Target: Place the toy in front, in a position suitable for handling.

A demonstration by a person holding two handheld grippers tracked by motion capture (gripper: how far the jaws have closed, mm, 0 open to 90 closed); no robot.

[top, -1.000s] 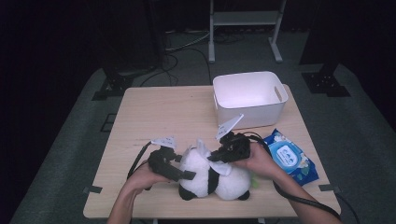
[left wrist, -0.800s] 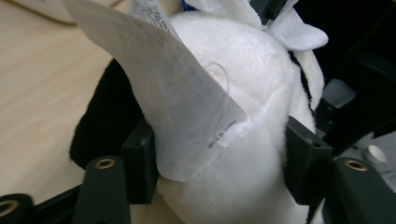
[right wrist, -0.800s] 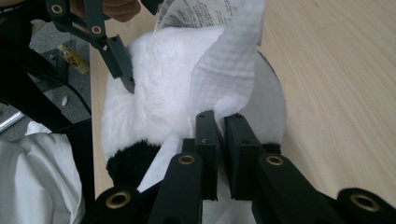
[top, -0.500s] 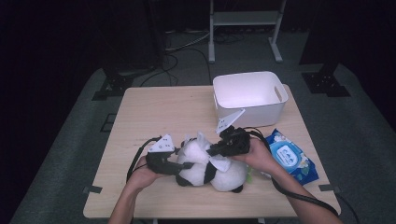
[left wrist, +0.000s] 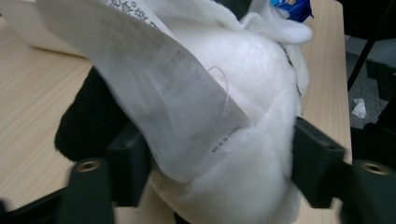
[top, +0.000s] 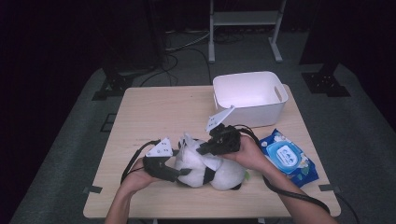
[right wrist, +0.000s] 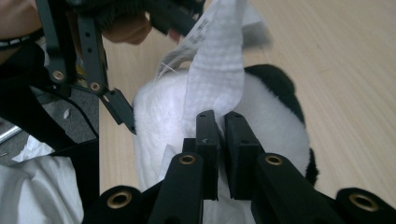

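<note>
From my station, the black-and-white plush panda toy reads as soft, short-pile fabric, fuzzy and matt. Its long white care label looks like thin woven cloth with fine printed text, slightly translucent. My right gripper has matt black plastic jaws with brass-coloured inserts at the screw holes. The pale wooden desk shows a smooth, faintly grained, low-sheen top. The white rectangular plastic bin is smooth; the blue wet-wipes packet is glossy film.
</note>
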